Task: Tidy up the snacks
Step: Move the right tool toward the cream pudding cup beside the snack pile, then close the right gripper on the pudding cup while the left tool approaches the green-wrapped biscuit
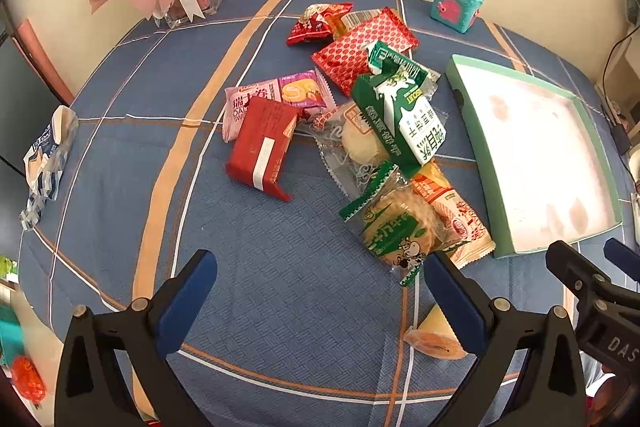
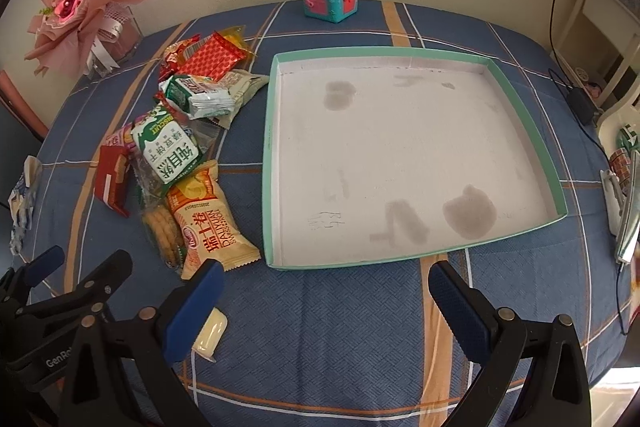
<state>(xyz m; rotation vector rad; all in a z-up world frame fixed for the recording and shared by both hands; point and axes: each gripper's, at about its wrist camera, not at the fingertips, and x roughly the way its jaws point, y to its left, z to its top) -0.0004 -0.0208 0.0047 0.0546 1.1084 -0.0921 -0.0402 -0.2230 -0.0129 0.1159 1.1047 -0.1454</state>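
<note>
Both of your grippers are at the near edge of the bench [image 2: 320, 327], and no snack has been placed yet. This reads as the start of the task.

**Gripper state.** The left gripper [image 1: 320, 301] has its jaws spread wide and holds nothing. The right gripper [image 2: 326, 307] is likewise wide apart and empty.

**Location of the items.**
- The snack pile [image 1: 360, 131] lies in the middle of the blue plaid cloth, ahead of the left gripper.
- The shallow green-rimmed tray [image 2: 269, 147] sits just beside the pile, on its right, directly ahead of the right gripper. Its white floor carries only stains.
- The nearest packets are the round biscuit pack [image 1: 398, 231] and the yellow Swiss roll pack [image 2: 208, 223], which overlap at the pile's near end.
- A red box [image 1: 262, 147] rests on the pile's left side.
- One small yellow wrapped piece [image 2: 210, 335] lies apart from the pile, close to the jaws.

**Step in hand.** Selecting the first snack for transfer, most likely into the tray.

**Next move.**
1. Choose a packet lying on top or at the edge; the Swiss roll pack is nearest the tray.
2. Approach from above, jaws straddling the packet's narrow side.
3. Close gently, since the wrappers are soft and will likely crumple or slip.
4. Watch that neighbouring packets do not drag along.
</note>
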